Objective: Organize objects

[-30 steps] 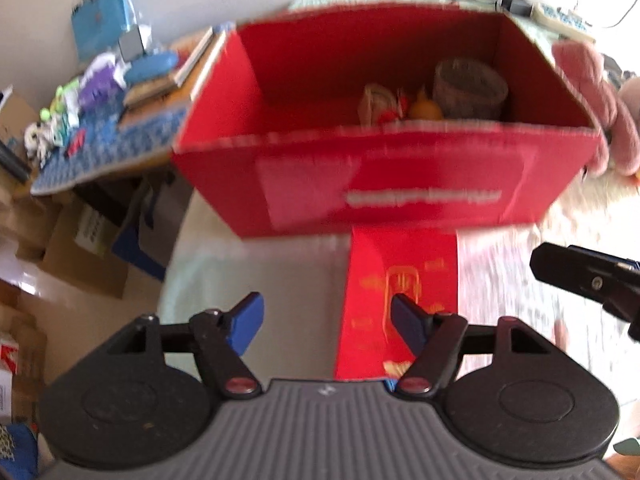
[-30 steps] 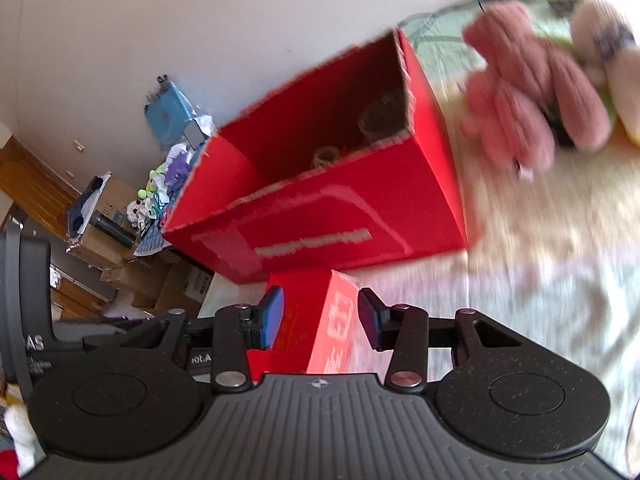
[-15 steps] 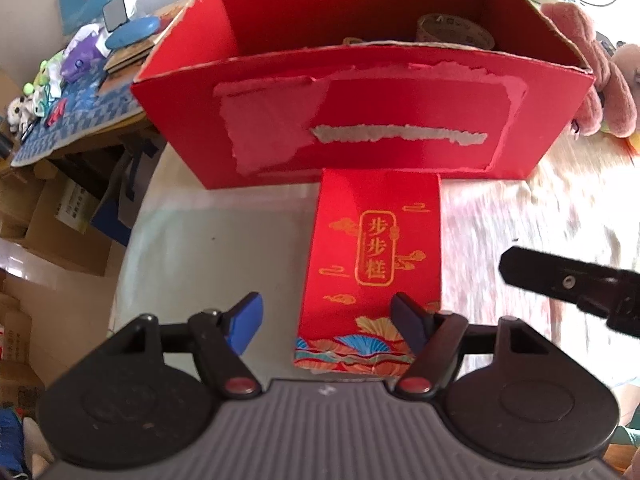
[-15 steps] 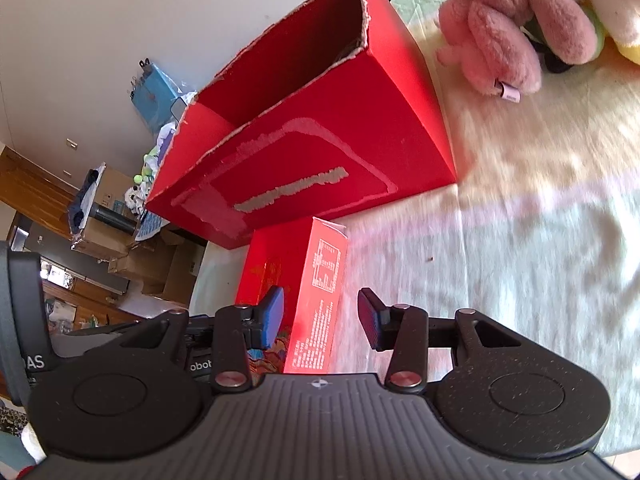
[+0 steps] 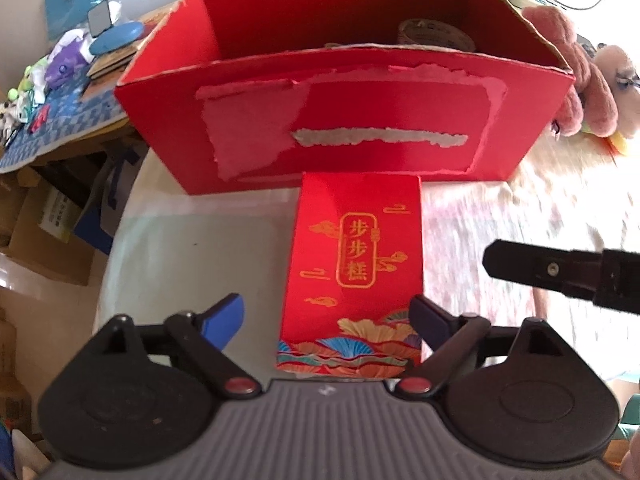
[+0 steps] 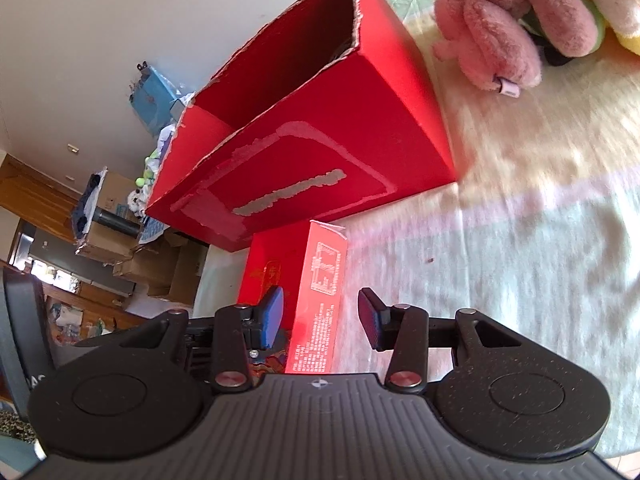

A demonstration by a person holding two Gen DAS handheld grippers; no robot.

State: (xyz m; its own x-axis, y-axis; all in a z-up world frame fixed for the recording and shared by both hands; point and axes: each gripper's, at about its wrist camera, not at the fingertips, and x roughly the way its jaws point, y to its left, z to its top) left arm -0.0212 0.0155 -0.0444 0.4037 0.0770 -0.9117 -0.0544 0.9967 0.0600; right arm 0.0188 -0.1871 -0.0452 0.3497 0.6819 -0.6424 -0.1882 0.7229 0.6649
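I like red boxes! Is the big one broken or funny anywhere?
Yes. The big red box has its front skin peeled off in ragged pale patches, with a grey torn strip across the middle, and its top rim is rough and ripped. The small red box before it looks fine.

Lived-in home room. Pink plush toy on pale blanket-like cloth, upper right. Cluttered side table with toys, books, upper left. Stacked cardboard boxes on floor, wooden cabinetry far left. Plain white wall.
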